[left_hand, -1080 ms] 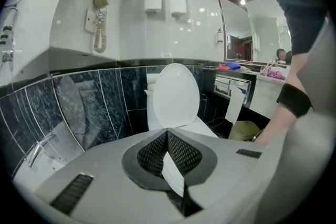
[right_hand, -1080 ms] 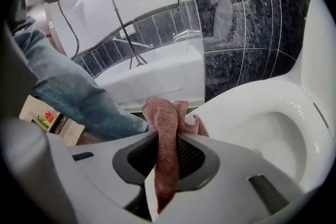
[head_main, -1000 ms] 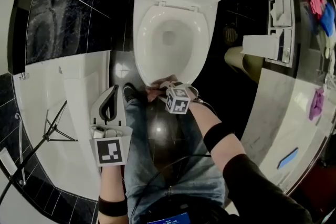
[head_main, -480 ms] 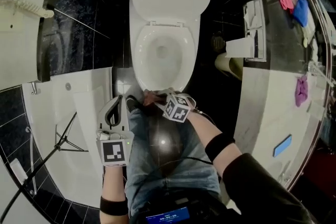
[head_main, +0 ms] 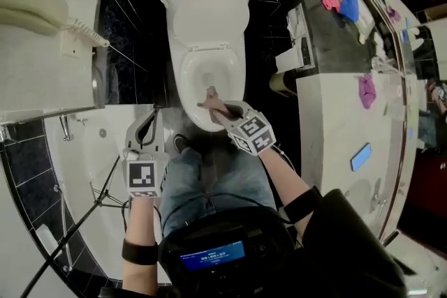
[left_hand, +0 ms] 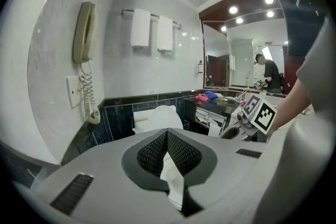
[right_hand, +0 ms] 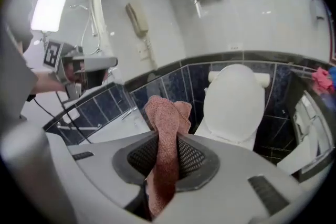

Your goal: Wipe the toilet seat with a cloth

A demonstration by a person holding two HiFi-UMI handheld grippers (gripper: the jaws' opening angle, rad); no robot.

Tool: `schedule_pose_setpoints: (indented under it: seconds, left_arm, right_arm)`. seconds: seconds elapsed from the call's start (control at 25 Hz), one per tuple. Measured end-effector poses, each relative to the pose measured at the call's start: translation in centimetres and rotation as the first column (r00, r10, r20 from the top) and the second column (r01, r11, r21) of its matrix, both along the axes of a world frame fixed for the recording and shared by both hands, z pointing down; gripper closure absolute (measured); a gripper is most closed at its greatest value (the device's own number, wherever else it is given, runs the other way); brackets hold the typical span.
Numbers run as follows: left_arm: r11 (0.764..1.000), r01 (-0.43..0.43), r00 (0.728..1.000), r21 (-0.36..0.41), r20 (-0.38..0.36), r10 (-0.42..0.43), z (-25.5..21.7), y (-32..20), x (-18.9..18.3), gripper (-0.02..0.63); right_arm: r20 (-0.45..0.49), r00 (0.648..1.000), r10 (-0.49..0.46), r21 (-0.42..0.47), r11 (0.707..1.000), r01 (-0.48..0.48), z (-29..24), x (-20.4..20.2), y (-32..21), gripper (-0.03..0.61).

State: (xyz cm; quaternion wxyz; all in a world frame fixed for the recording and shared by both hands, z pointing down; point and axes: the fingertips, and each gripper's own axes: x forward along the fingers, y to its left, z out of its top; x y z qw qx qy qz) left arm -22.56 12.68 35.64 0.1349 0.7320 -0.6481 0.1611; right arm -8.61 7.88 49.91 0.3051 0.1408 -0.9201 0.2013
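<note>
Rust-pink terry cloth [right_hand: 166, 150] fills the gap between the fingers of the right gripper [right_hand: 167, 136]. The jaws are clamped on its middle, so one bunched end stands up past the tips and the rest hangs down behind them. In the head view, the right gripper [head_main: 218, 108] points at the toilet with the cloth [head_main: 210, 93] at its tips, over the front of the toilet seat [head_main: 188, 77]. The seat is down on the bowl and the lid [head_main: 206, 19] stands upright farther beyond the tips.

The left gripper [head_main: 149, 121] sits to the left of the bowl, well apart from the cloth, and its fingers are closed together with the tips meeting [left_hand: 167, 134]. A pale sliver shows in the slit behind them, but what it is cannot be told. A wall phone [left_hand: 84, 31] hangs up and to the left of those tips.
</note>
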Motion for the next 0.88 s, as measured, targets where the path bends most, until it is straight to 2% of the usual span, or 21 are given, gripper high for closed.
schedule_pose_setpoints:
  seconds: [0.16,0.24,0.36,0.48,0.6,0.72,0.88]
  left_arm:
    - [0.999,-0.042,0.999,0.030,-0.018,0.042,-2.9,0.5,-0.5,0.614]
    - [0.999,-0.027,1.000,0.047,-0.013,0.028,-4.0,1.1,-0.6,0.614]
    - [0.999,0.015,0.999,0.051,-0.050,-0.013,-6.5,1.9,0.6,0.614]
    - [0.997,0.037,0.999,0.069,-0.029,-0.035,-7.1,3.2,2.3,0.614]
    - [0.996,0.072,0.997,0.055,-0.030,-0.070,-7.4,5.0,4.4,0.614]
    - [0.997,0.070,0.997,0.030,-0.016,-0.069,-7.9,7.0,6.7,0.614]
    - [0.996,0.080,0.997,0.044,-0.010,-0.080,-9.4,9.5,8.7,0.614]
  right_arm:
    - [0.053,0.982,0.181,0.082,0.979,-0.185,-8.2,2.5,-2.2,0.476]
    - [0.067,0.970,0.232,0.100,0.966,-0.238,-11.0,4.1,-2.3,0.474]
    - [0.082,0.957,0.278,0.119,0.951,-0.286,-13.8,7.2,-2.2,0.474]
    - [0.100,0.941,0.324,0.108,0.936,-0.334,-14.5,11.1,-1.7,0.474]
    - [0.105,0.935,0.338,0.093,0.933,-0.348,-14.2,14.8,-0.8,0.474]
    - [0.107,0.928,0.358,0.095,0.925,-0.368,-14.1,18.3,0.9,0.474]
    - [0.119,0.914,0.389,0.097,0.911,-0.400,-15.6,22.2,3.2,0.474]
